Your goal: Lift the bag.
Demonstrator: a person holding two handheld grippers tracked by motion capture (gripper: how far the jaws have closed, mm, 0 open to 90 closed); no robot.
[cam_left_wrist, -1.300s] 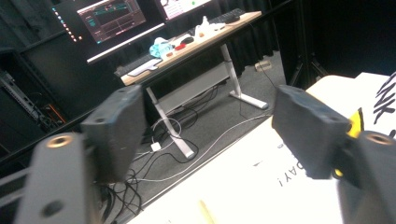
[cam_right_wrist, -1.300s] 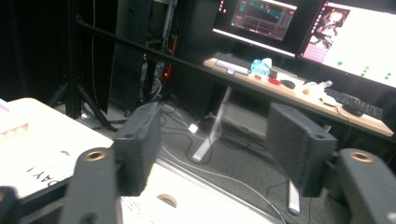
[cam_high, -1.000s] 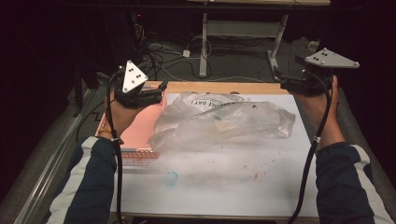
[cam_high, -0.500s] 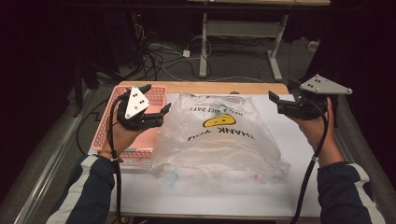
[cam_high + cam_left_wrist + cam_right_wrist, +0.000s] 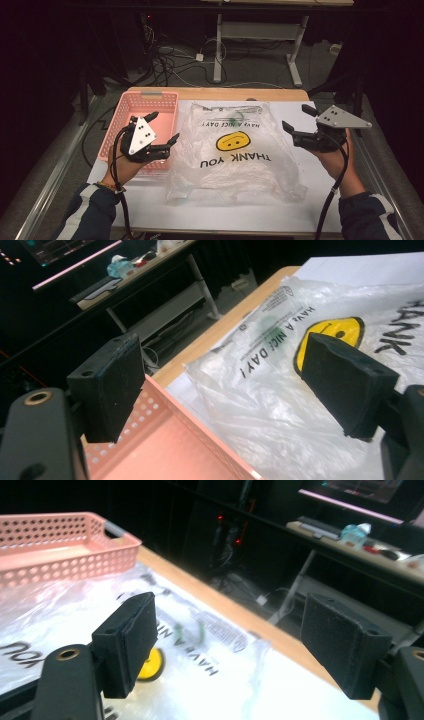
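Bag [image 5: 232, 150] now lies flat between the tongs, released since a moment ago; left gripper [image 5: 161, 133] and right gripper [image 5: 296, 122] hang open, empty, beside it. Spreading looks finished.

A pink perforated basket [image 5: 150, 102] sits at the left of the table [image 5: 225, 94]. A white mat [image 5: 240, 212] covers the tabletop. Cables [image 5: 170, 60] lie on the floor beyond the far edge.

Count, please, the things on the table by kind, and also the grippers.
Plastic bag: 1
Pink basket: 1
Grippers: 2, left gripper and right gripper
Total: 4
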